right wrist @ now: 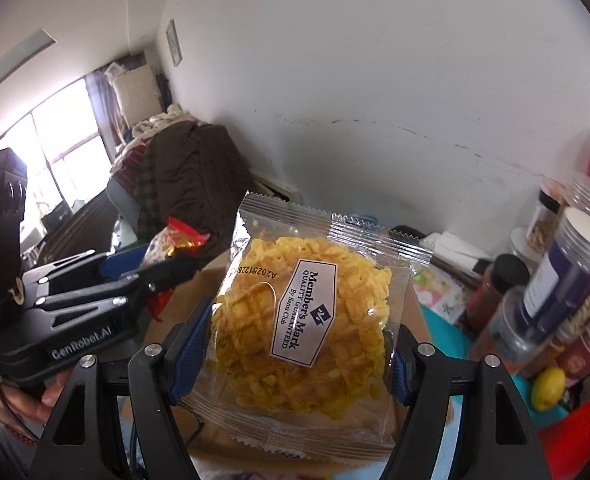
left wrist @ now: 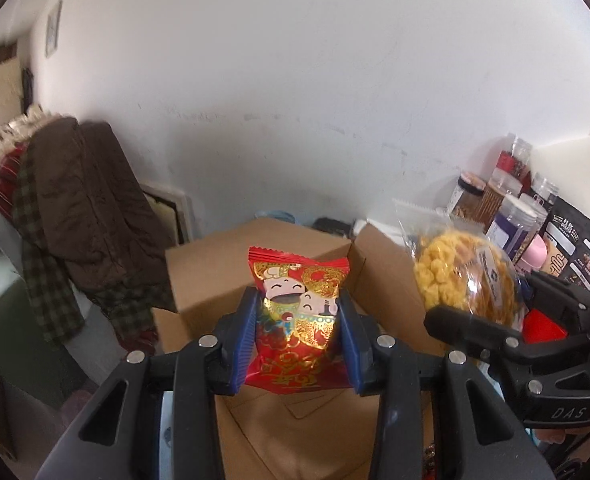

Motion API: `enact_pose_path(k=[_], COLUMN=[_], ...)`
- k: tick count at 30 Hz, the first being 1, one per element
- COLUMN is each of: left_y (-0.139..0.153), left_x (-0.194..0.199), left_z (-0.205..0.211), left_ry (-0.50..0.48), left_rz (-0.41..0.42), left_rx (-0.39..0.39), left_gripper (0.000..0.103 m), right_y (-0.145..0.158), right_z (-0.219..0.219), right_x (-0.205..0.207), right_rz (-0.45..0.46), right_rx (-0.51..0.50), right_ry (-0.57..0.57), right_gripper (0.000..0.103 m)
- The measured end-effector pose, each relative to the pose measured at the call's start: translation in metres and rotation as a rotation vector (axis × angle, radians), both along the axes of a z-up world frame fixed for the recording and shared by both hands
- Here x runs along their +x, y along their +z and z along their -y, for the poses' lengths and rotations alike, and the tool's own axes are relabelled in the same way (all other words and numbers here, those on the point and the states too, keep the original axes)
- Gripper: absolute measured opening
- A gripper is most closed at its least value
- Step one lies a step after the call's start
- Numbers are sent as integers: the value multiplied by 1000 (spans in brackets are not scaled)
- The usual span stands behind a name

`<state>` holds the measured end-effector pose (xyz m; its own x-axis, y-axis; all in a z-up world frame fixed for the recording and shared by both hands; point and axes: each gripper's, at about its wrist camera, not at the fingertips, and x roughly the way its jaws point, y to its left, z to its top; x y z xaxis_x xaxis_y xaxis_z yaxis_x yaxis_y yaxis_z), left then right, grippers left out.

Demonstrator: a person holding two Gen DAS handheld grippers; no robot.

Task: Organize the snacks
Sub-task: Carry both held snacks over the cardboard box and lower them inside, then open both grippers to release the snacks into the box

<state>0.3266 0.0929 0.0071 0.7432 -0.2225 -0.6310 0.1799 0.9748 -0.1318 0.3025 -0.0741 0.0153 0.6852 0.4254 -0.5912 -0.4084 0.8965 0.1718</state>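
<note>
A white wall point(left wrist: 295, 80) filled the background, with a brown coat point(left wrist: 91, 200) draped over furniture at left. Below it, an open cardboard box point(left wrist: 255, 264) stood on the work surface, its flaps raised, directly beneath both tools. To the right, a cluster of clear lidded jars point(right wrist: 571, 264) stood against the wall, a small yellow lemon-like object point(right wrist: 548, 388) lying in front of them.

The right gripper point(right wrist: 295, 352) was clamped on a clear packet of yellow noodle snack point(right wrist: 307, 332), labelled "Member's Mark", held upright above the box with its blue pads point(right wrist: 193, 344) pressed into both sides. The same packet point(left wrist: 455, 276) showed in the left wrist view, raised just beside the other tool.

The left gripper point(left wrist: 297, 320) pinched a smaller red and gold snack bag point(left wrist: 295, 316) printed with cartoon faces, held upright over the box, its blue pads point(left wrist: 247, 336) closed against the bag's edges.
</note>
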Motion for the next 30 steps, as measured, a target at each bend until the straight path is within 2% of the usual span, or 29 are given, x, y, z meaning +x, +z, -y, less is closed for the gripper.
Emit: enact_pose_path(k=[7, 11, 22, 27, 29, 30], left_y=[-27, -43, -63, -67, -68, -69], left_x=[35, 46, 57, 59, 59, 59], left_z=[4, 4, 13, 13, 14, 15], left_ry=[10, -20, 34, 53, 75, 76], left_rz=[-82, -137, -198, -218, -222, -223], left_rx=[35, 11, 144, 167, 195, 203], left_gripper=[38, 38, 38, 38, 38, 39], right_y=[-16, -30, -59, -66, -66, -65], right_z=[-11, -15, -23, -22, -20, -20], right_x=[31, 44, 61, 61, 59, 58], right_rz=[-40, -78, -136, -144, -141, -139], right_rx=[-45, -66, -140, -187, -196, -200], right_ry=[25, 27, 23, -24, -32, -36], right_gripper=[73, 74, 74, 76, 91, 93])
